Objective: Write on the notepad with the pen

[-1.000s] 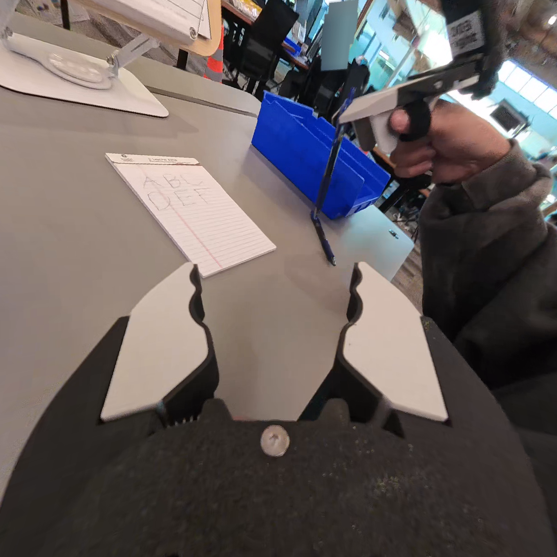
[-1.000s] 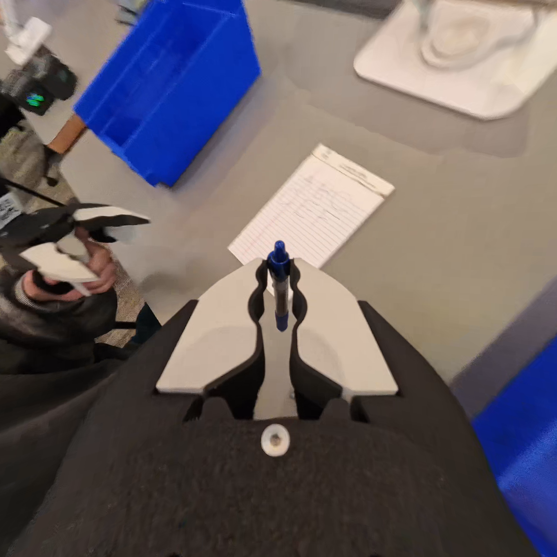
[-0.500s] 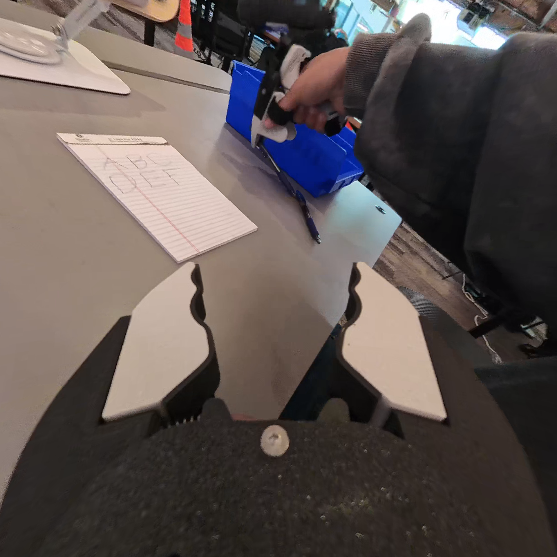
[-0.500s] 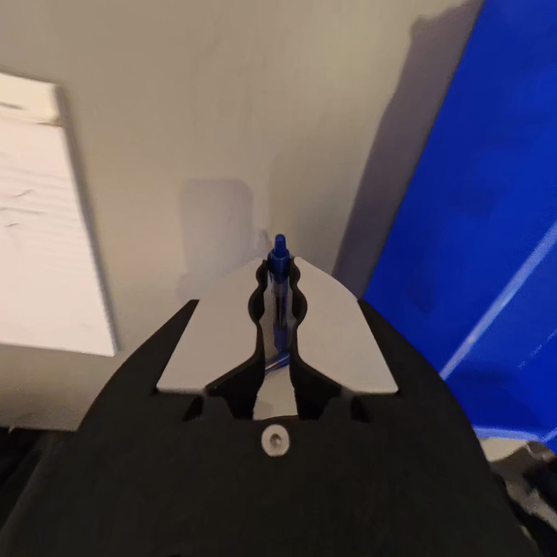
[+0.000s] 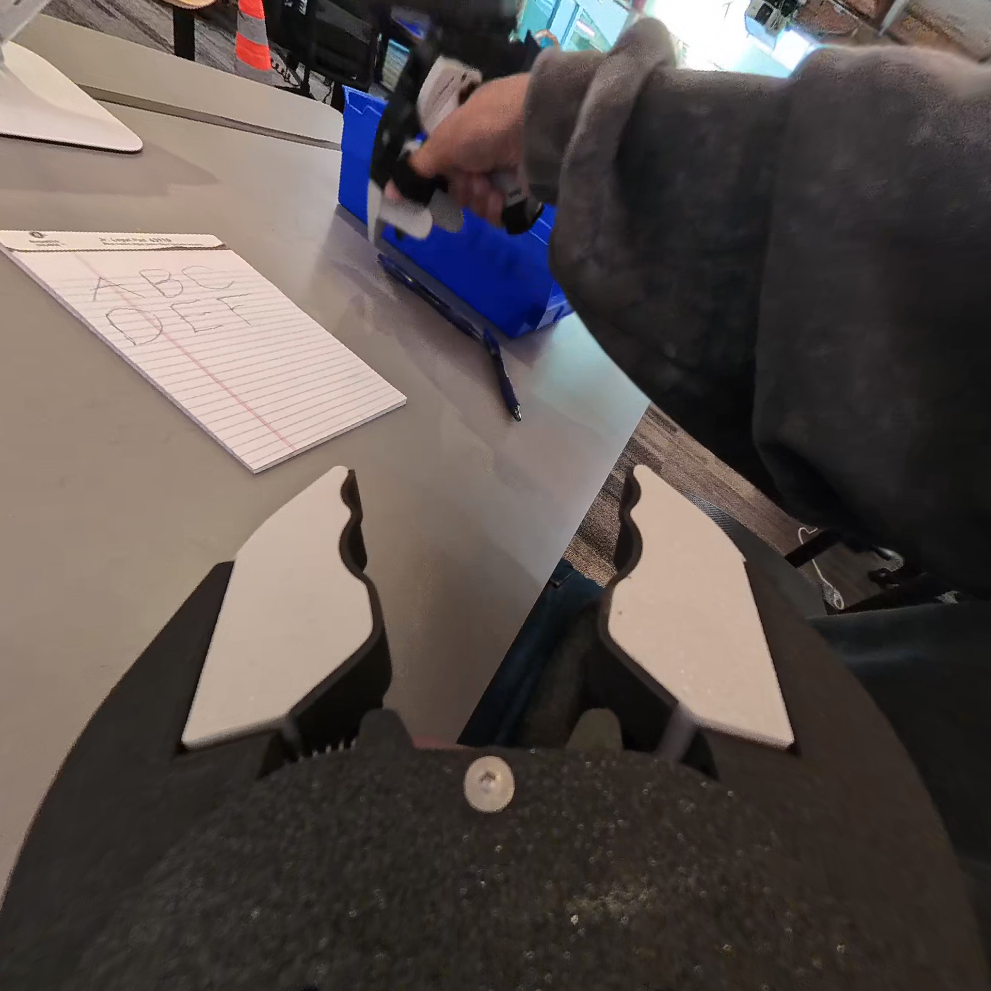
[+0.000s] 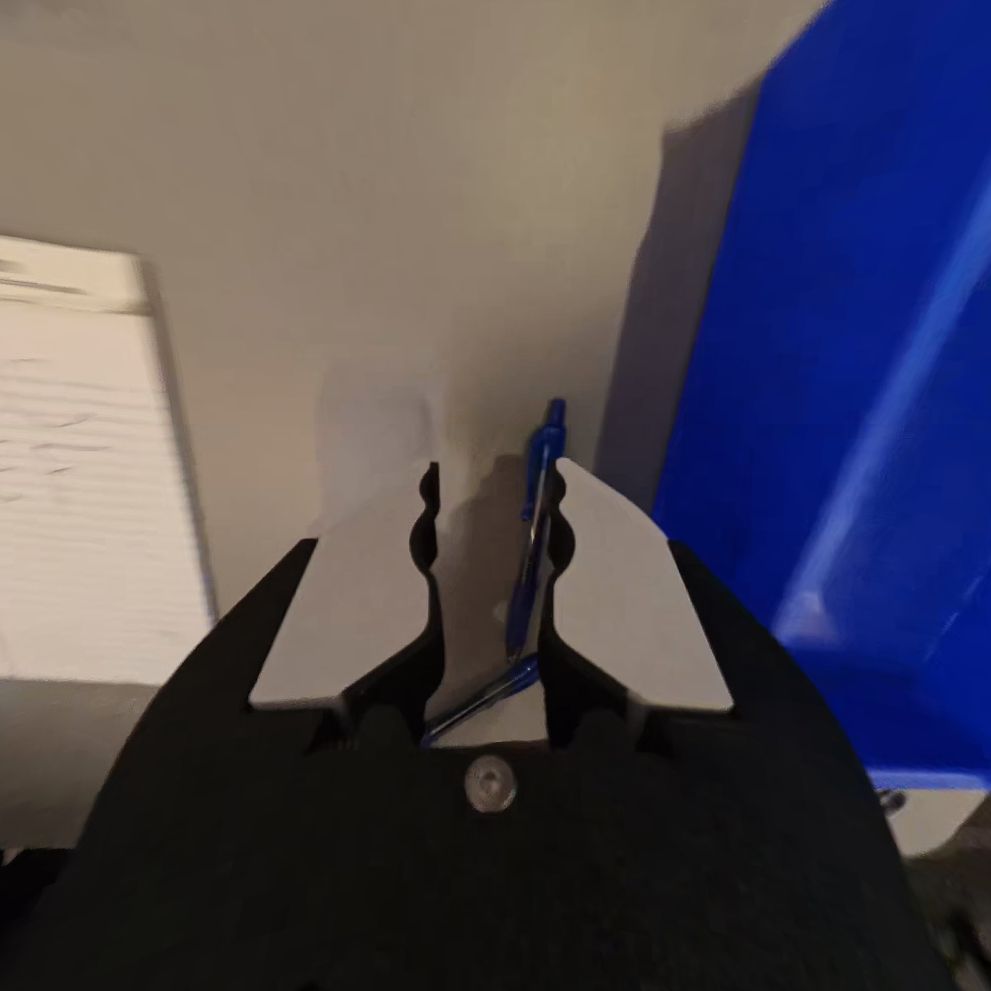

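On grey table (image 5: pixel 134 536): one notepad (image 5: pixel 214 343), one pen (image 5: pixel 501 375); both claws spread, empty.

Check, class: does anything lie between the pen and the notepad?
Nothing visible does. The pen lies on the table beside the blue bin, and only bare tabletop separates it from the notepad. The right hand-held gripper is open around the pen.

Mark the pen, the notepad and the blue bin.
pen (image 5: pixel 501 375): left wrist view, lower barrel near the tip.
notepad (image 5: pixel 225 354): left wrist view, lined page.
blue bin (image 5: pixel 482 268): left wrist view, near side wall.
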A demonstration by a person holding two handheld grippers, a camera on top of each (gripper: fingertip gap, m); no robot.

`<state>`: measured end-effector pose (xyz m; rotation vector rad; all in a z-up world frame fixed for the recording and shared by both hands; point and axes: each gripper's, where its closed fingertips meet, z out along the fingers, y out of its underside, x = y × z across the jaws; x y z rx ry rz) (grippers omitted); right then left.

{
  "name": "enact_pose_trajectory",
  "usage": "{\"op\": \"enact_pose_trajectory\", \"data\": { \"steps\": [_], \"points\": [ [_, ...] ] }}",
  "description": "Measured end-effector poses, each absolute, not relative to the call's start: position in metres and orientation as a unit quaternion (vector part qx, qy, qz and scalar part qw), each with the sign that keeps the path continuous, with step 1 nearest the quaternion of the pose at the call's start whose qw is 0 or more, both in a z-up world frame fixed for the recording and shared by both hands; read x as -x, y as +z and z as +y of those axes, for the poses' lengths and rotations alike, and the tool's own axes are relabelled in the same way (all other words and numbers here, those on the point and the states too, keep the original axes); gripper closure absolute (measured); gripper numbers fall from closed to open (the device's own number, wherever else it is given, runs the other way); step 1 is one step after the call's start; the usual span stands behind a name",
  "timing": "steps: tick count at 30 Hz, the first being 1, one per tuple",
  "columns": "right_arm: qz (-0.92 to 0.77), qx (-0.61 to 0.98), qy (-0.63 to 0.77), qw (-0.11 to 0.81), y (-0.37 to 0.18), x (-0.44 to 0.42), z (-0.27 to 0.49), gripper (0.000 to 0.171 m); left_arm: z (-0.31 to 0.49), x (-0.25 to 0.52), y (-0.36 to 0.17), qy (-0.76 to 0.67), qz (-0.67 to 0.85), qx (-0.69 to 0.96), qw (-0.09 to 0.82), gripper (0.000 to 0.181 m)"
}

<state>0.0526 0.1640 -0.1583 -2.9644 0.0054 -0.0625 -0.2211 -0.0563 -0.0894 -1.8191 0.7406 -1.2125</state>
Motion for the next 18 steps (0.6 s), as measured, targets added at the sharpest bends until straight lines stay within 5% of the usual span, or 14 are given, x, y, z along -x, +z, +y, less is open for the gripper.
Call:
{"op": "enact_pose_trajectory", "data": {
  "steps": [4,8,12,18],
  "points": [
    [-0.088,0.957,-0.002,0.277,-0.043,-0.019,0.151,0.113,-0.055,0.223,-0.089,-0.479,0.290,0.721,0.408,0.090],
    [-0.076,0.884,0.064,0.456,0.034,0.010,0.068,0.113,-0.053,0.224,-0.089,-0.477,0.286,0.724,0.408,0.090],
    [0.003,0.872,0.104,0.479,0.010,0.001,0.014,0.108,-0.056,0.221,-0.088,-0.479,0.287,0.723,0.406,0.091],
    [0.125,0.918,0.112,0.358,-0.074,-0.036,0.007,0.105,-0.056,0.223,-0.091,-0.455,0.293,0.737,0.405,0.092]
  ]
}}
